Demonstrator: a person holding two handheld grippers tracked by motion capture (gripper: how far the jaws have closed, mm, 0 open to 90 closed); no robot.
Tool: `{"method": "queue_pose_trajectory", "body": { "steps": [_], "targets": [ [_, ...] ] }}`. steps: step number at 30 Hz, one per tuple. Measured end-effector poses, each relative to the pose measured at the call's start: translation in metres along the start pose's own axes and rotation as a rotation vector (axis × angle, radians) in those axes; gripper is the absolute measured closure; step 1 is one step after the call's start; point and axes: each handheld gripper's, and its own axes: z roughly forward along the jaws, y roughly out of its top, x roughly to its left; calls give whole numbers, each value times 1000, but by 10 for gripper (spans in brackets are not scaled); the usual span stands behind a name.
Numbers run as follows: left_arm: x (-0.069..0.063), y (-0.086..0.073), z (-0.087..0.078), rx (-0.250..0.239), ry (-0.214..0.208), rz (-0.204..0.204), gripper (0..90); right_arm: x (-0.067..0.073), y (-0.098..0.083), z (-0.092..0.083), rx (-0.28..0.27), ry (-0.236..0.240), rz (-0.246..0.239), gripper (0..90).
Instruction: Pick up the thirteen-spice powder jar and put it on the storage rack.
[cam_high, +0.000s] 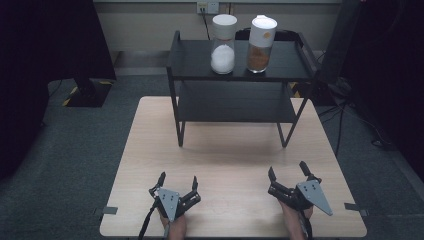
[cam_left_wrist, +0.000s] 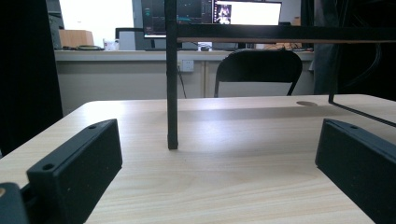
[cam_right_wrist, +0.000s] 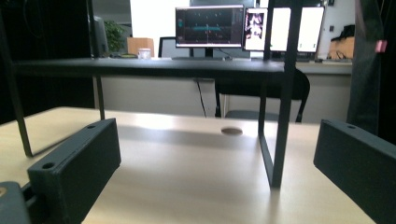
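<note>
A black two-tier metal shelf (cam_high: 240, 65) stands at the far half of the light wooden table (cam_high: 230, 155). On its top tier stand two clear jars with white lids: one with white powder (cam_high: 223, 44), one with brown granules (cam_high: 260, 44). My left gripper (cam_high: 177, 182) rests near the table's front edge, left of centre, open with nothing between its jaws. My right gripper (cam_high: 287, 170) rests at the front right, also open and empty. In the left gripper view (cam_left_wrist: 219, 154) a shelf leg (cam_left_wrist: 172, 93) stands ahead. The right gripper view (cam_right_wrist: 217, 154) faces the shelf's right legs (cam_right_wrist: 280, 121).
Bare tabletop lies between the grippers and the shelf. Dark curtains (cam_high: 45, 55) hang at both sides, and cables (cam_high: 350, 115) trail on the carpet at the right. A black chair (cam_left_wrist: 259, 70), a desk and monitors (cam_right_wrist: 210, 28) stand beyond the table.
</note>
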Motion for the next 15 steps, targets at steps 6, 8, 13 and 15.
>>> {"method": "queue_pose_trajectory", "body": {
  "steps": [6, 8, 13, 15],
  "targets": [
    [-1, 0, 0, 0, 6, 1, 0, -2, -17, -2, 41, -34, 22, 0],
    [-1, 0, 0, 0, 6, 0, 0, -2, -20, -2, 39, -39, 17, 0],
    [-1, 0, 0, 0, 6, 0, 0, 0, -27, -4, 32, -49, 6, 0],
    [-1, 0, 0, 0, 6, 1, 0, 1, -28, -4, 36, -54, -3, 0]
  ]
}}
